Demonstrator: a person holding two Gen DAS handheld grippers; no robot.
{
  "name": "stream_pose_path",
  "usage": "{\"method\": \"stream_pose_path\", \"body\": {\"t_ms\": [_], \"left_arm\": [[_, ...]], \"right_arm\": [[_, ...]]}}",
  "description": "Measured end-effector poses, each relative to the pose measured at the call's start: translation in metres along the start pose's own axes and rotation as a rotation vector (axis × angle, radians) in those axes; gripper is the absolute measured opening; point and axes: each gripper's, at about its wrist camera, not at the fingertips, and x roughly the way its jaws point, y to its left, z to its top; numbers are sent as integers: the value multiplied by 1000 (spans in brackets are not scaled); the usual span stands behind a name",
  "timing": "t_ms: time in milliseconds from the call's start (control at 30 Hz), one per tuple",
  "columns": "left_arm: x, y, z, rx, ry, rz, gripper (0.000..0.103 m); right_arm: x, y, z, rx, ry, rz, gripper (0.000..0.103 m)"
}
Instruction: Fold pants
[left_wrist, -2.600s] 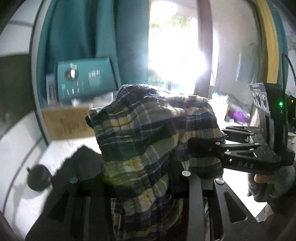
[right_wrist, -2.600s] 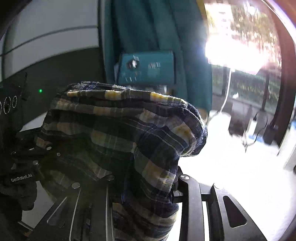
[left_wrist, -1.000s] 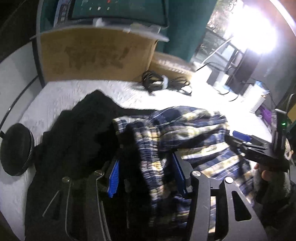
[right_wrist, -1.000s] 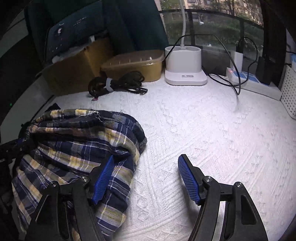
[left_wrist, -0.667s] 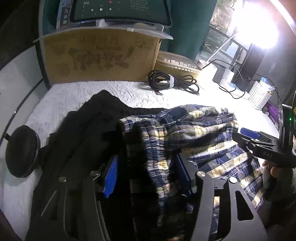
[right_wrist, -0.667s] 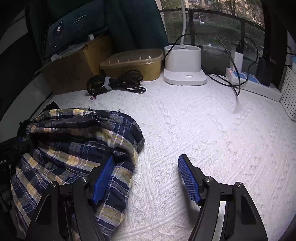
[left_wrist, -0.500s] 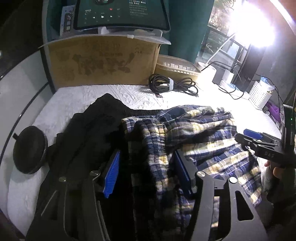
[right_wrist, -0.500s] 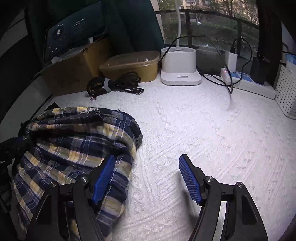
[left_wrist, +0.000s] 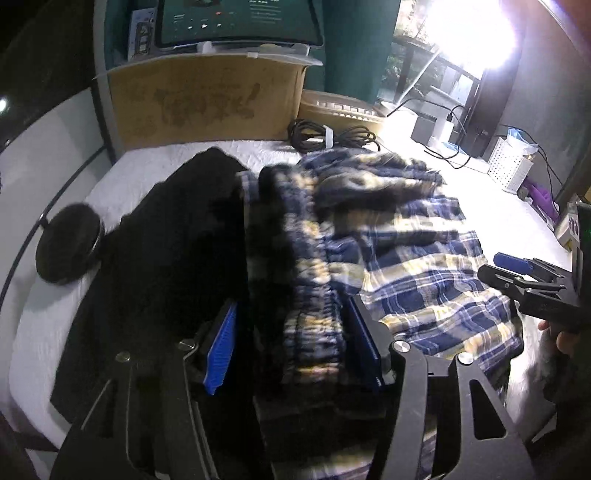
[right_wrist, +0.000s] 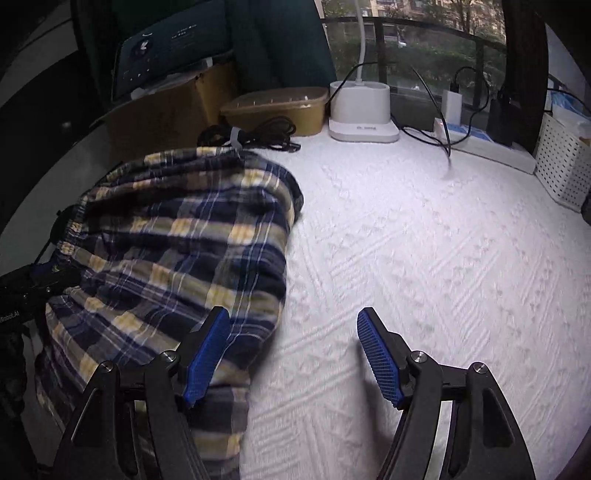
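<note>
Now that you have lowered the plaid pants (right_wrist: 177, 251) from mid-air onto the white bedspread (right_wrist: 424, 258), both holds are off: your right gripper (right_wrist: 291, 354) stands open beside the heap, and your left gripper (left_wrist: 291, 347) is open, the gathered waistband loose between its pads. Beyond lie a black garment (left_wrist: 173, 236) and a cardboard box (left_wrist: 207, 99). The pants sit bunched, so folding looks barely begun.

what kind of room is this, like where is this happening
Probably a room in a home, by a balcony window. Plaid pants lie on a table under a white textured cloth, with a cardboard box, a coiled cable and a white lamp base at the back.
</note>
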Motion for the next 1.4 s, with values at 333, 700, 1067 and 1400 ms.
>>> {"method": "stream_pose_path", "body": {"t_ms": [333, 700, 1067, 1400], "left_arm": [[-31, -9, -10, 24, -64, 5, 58], [-50, -37, -29, 76, -88, 27, 58], [-71, -76, -48, 142, -106, -18, 58], [-85, -113, -53, 211, -128, -61, 62]], "right_arm": [[-28, 3, -14, -1, -37, -13, 73], [-63, -2, -42, 9, -65, -37, 73], [-107, -17, -75, 44, -114, -72, 73], [-142, -37, -99, 93, -160, -108, 73]]}}
